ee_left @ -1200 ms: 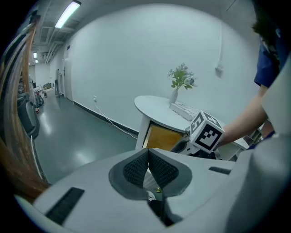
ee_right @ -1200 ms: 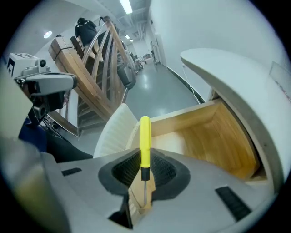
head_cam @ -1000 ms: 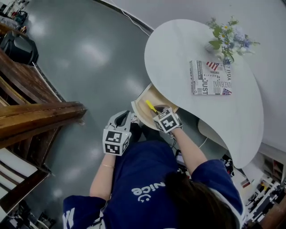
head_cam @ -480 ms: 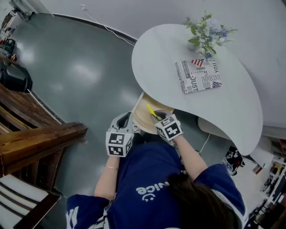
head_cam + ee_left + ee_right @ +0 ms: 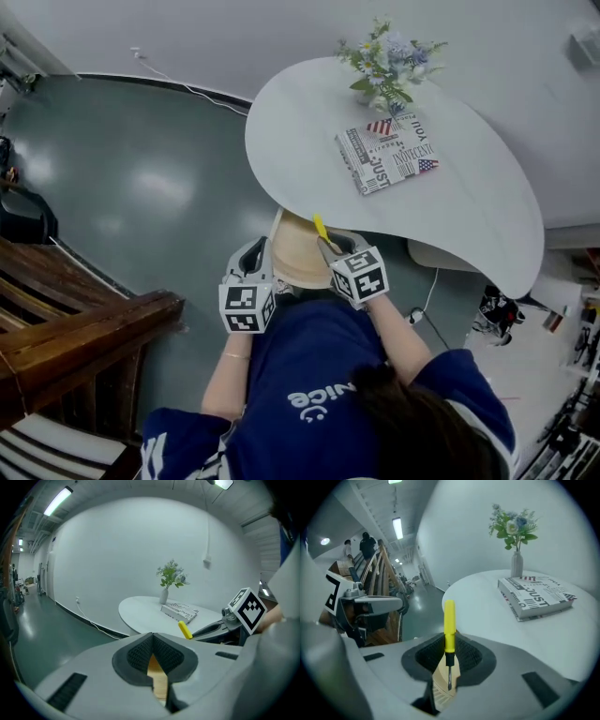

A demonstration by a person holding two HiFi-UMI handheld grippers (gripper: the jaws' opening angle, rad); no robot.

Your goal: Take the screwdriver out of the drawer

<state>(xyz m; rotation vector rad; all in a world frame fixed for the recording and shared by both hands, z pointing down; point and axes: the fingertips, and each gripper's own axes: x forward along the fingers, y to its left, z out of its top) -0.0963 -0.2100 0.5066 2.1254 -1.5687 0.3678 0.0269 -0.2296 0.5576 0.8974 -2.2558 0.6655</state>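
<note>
Curved white table (image 5: pixel 309 122) with an open pale wooden drawer (image 5: pixel 291 255) projecting beneath its near edge, the drawer's rear hidden under the top. Both grippers slant downward over the drawer. The left gripper (image 5: pixel 152 638) has its jaw tips together on nothing; the right gripper (image 5: pixel 449 641) is clamped on the yellow-handled screwdriver (image 5: pixel 449 620), handle forward and up, blade tip over the drawer's wood.

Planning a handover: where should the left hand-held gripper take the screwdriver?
On the screwdriver, the bare yellow handle end, approached from the side: it sticks out past the right hand-held gripper, which clamps the lower handle; the thin shaft looks harder to hold.
</note>
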